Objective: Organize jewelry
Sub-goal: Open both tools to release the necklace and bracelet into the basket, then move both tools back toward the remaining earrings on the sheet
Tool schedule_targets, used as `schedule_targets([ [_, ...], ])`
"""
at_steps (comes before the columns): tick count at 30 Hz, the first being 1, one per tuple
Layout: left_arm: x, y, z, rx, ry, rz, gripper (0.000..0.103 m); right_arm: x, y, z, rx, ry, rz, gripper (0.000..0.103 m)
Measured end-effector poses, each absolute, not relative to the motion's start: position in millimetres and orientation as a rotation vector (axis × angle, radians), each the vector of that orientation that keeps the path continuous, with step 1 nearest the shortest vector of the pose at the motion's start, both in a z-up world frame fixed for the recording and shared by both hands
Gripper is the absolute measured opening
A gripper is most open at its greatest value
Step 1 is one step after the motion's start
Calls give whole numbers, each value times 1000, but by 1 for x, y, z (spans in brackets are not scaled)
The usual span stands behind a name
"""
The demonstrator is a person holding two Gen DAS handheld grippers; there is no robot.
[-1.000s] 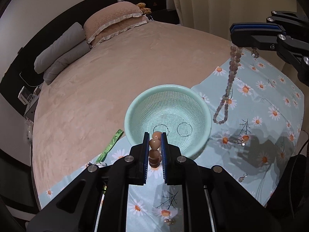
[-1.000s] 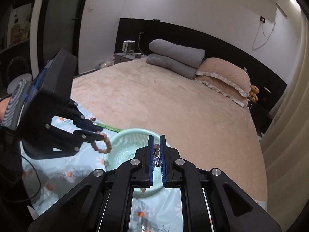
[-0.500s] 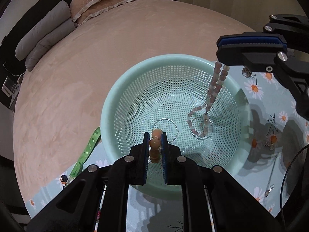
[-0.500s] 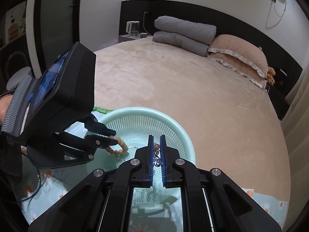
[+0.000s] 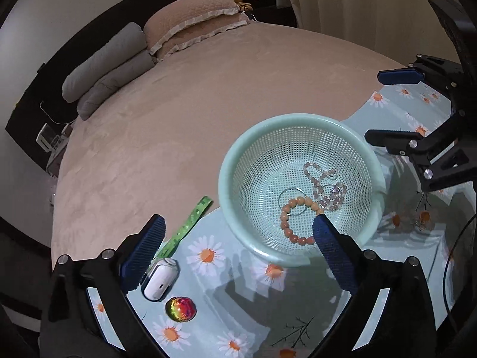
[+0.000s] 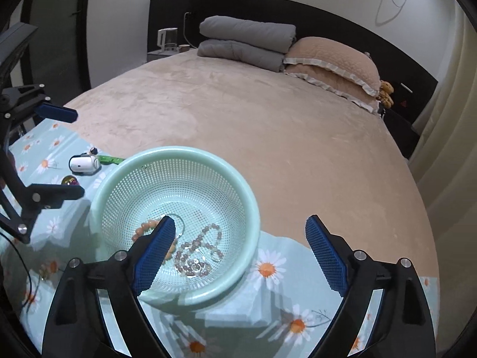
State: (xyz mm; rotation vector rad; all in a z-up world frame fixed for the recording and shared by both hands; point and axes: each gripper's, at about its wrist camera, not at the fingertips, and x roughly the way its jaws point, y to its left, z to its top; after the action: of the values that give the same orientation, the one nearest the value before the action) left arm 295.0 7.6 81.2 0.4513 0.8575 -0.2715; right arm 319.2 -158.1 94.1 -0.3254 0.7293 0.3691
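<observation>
With both tools tipped down over the bed, I see my left gripper (image 5: 238,238) spread wide at the bottom of the left wrist view; its jaws have just been opening and nothing sits between the blue pads. Its right pad overlaps the near rim of the pale green perforated plastic basket (image 5: 238,155), though I cannot tell if it touches. My right gripper (image 6: 238,244) has likewise just been opening and stands apart, empty, its left pad above the basket's inside. Lying on the basket floor are the orange round-bead bracelet (image 5: 290,211), the pale pink-grey bead strand (image 5: 320,186) and a thin silver hoop (image 5: 287,192). At lower left of the left wrist view, on the light blue daisy-print cloth (image 5: 226,268), lie a small white oval case (image 5: 159,279), an iridescent round stone (image 5: 180,308) and a green tape strip (image 5: 190,220). Beyond stretches the beige plush bedspread (image 5: 193,104), with folded grey quilts (image 6: 247,41) and frilled tan pillows (image 6: 331,59) at the upper frame.
</observation>
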Motion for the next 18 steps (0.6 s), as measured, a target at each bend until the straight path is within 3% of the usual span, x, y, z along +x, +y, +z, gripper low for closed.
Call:
schedule_targets([
  [7, 250, 27, 111, 430, 847, -228, 97, 273, -174, 125, -313, 703, 347, 86],
  [18, 193, 52, 108, 381, 887, -164, 97, 201, -189, 147, -309, 677, 318, 87],
])
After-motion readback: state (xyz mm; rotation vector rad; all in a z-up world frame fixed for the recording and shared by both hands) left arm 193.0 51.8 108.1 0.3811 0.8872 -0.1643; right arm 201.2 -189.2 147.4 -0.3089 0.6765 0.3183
